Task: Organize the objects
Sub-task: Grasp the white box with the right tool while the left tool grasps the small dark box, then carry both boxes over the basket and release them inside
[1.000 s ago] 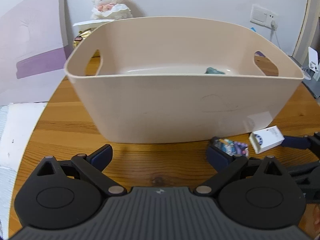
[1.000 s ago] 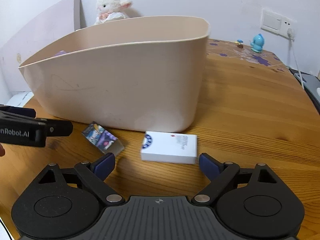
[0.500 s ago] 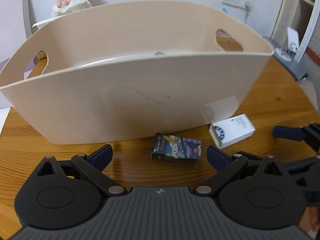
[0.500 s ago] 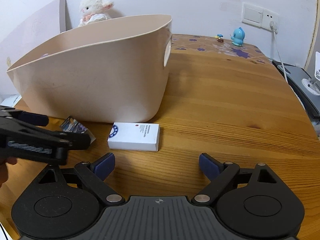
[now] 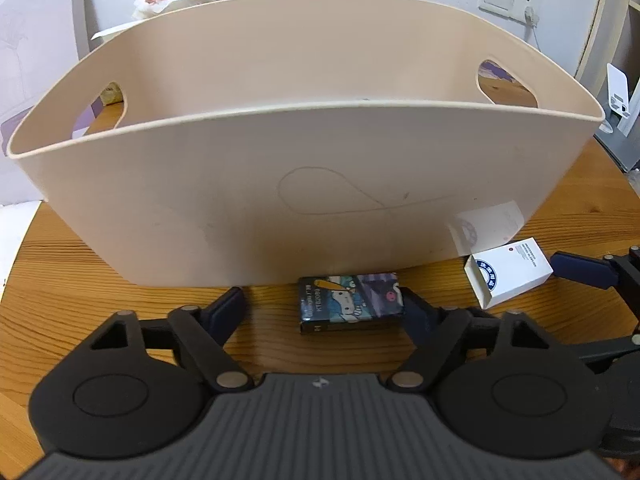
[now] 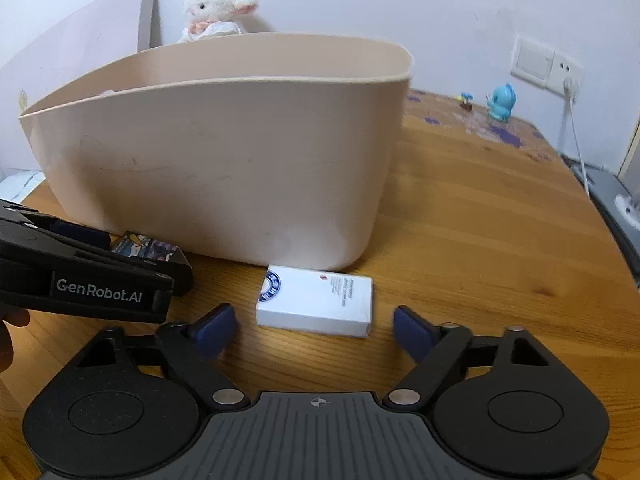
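Note:
A dark cartoon-printed card box (image 5: 350, 302) lies flat on the wooden table (image 5: 120, 308) just in front of a large beige plastic tub (image 5: 304, 184). My left gripper (image 5: 322, 306) is open, with the card box between its fingertips and its right pad right beside the box. A white box with a blue round logo (image 6: 316, 306) lies by the tub's corner. My right gripper (image 6: 314, 328) is open and the white box sits between its fingertips. The white box (image 5: 508, 272) also shows in the left wrist view. The card box (image 6: 146, 247) shows partly behind the left gripper in the right wrist view.
A white plush lamb (image 6: 218, 10) sits behind the tub (image 6: 224, 160). A blue toy figure (image 6: 502, 102) stands at the far table edge below a wall socket (image 6: 544, 66). A pale purple board (image 5: 36, 60) leans on the wall at left.
The left gripper has moved in close and low so the card box now lies between its fingers. The right gripper has moved forward and left, bringing the white box between its fingers.

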Demonstrator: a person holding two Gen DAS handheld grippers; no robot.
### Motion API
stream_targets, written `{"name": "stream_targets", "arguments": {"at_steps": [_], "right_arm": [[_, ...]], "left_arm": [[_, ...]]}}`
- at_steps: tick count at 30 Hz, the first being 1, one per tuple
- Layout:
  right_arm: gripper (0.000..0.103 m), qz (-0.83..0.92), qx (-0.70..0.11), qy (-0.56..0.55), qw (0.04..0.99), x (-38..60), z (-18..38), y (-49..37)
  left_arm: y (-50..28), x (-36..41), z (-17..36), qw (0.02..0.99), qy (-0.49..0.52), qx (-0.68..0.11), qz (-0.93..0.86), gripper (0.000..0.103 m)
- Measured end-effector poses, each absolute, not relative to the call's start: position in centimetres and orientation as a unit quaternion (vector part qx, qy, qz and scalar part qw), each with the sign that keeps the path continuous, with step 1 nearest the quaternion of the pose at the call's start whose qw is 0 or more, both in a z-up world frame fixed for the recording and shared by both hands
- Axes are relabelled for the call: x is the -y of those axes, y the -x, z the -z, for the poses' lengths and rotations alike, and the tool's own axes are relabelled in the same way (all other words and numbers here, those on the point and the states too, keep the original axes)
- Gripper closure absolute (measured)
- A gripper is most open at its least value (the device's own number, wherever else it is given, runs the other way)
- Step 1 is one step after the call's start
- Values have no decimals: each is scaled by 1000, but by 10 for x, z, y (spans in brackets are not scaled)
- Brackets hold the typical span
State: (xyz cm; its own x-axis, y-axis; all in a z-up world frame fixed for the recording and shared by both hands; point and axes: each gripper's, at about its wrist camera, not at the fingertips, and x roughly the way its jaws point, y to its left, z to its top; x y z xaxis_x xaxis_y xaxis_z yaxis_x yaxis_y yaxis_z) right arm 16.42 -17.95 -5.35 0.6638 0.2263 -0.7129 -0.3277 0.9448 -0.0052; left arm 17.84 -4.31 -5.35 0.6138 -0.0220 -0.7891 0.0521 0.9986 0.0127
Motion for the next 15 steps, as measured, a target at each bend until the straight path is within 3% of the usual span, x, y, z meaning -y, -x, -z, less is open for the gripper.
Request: {"name": "stream_targets", "arguments": {"at_steps": [2, 4, 15], "right_arm": [[47, -154, -378, 64, 911, 178, 51, -164], [47, -154, -380, 66, 910, 177, 50, -163], [47, -168, -372, 71, 910, 185, 28, -138]], "left_arm": [[-177, 39, 52, 900, -15, -436, 18, 40], [-175, 37, 50, 901, -13, -434, 20, 49], [-140, 29, 26, 914, -26, -403, 37, 50]]}}
